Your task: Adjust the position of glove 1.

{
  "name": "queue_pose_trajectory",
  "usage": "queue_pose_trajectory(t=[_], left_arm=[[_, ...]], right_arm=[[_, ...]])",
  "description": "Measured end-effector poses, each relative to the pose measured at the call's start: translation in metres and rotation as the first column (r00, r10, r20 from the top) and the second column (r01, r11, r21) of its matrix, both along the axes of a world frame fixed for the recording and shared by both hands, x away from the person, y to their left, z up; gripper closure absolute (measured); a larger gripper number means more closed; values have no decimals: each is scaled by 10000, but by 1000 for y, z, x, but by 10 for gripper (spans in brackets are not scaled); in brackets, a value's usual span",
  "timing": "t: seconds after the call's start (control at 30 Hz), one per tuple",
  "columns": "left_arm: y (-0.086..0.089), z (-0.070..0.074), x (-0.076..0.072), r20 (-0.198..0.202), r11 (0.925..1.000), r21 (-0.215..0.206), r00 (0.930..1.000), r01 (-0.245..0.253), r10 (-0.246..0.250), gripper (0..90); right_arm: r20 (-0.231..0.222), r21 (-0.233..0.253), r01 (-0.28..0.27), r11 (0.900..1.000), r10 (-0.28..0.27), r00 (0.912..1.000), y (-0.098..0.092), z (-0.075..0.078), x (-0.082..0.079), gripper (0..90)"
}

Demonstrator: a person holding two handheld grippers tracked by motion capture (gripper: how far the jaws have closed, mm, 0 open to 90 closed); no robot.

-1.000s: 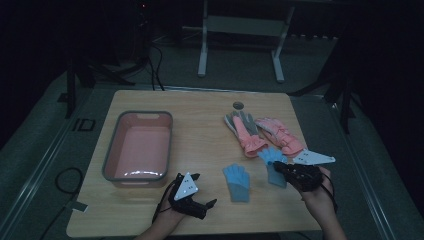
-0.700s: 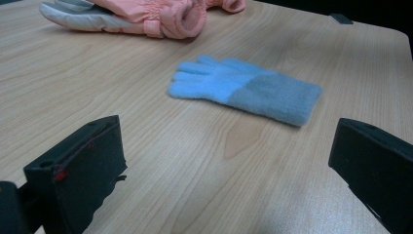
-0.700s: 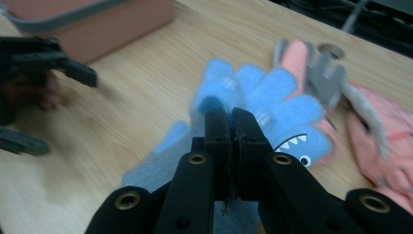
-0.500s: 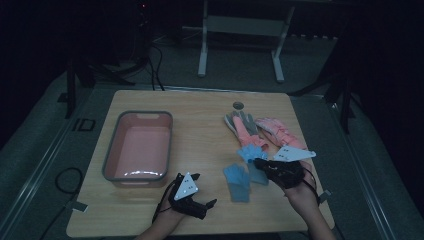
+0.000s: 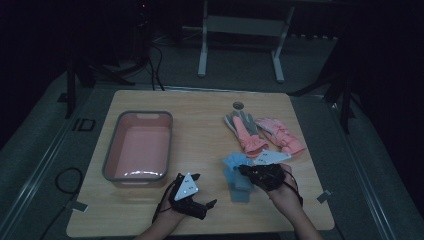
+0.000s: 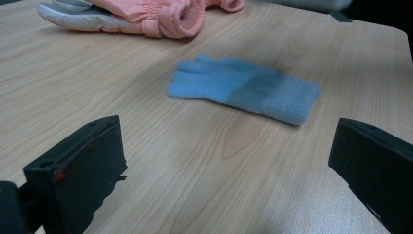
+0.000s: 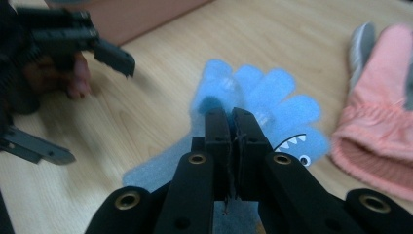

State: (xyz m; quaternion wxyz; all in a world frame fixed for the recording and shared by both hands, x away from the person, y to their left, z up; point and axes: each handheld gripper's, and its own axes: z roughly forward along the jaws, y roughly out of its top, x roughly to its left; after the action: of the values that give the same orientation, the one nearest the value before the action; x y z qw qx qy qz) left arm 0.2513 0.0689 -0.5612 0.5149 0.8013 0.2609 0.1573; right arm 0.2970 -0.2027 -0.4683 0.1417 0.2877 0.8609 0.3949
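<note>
Blue knit gloves occupy the near right part of the wooden table (image 5: 200, 107): one blue glove (image 6: 243, 90) lies flat on the wood, and a second blue glove with a shark face (image 7: 272, 114) is pinched between the closed jaws of the right gripper (image 5: 250, 172), its fingers spread toward the pink winter gloves (image 5: 265, 132) just beyond. Held low near the table's front edge, the left gripper (image 5: 192, 192) has its jaws wide apart with nothing between them, beside the pink plastic tub (image 5: 112, 160) and facing the flat glove.
</note>
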Motion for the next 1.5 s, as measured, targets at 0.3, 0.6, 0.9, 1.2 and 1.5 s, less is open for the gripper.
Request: queue_pose_trajectory(t=[0.3,0.6,0.9,1.2,1.5], left_arm=[[0,0,0,16,10000,36,10000,14,-14,0],[0,0,0,16,10000,44,10000,12,-12,0],[-1,0,0,-16,10000,61,10000,25,-25,0],[-2,0,-1,40,9998,212,10000,40,-41,0],[-7,0,-2,314,9986,411,9990,-326,314,0]], right_arm=[[-526,-279,214,9994,-228,9984,2,-29,0,865],[-979,-399,475,9981,-512,9939,2,-50,3,862],[-1281,-414,484,9980,-534,9903,2,-60,6,850],[-1760,-468,183,9987,-262,9840,5,-69,10,753],[-1472,-144,86,9999,-106,9891,3,-58,6,496]])
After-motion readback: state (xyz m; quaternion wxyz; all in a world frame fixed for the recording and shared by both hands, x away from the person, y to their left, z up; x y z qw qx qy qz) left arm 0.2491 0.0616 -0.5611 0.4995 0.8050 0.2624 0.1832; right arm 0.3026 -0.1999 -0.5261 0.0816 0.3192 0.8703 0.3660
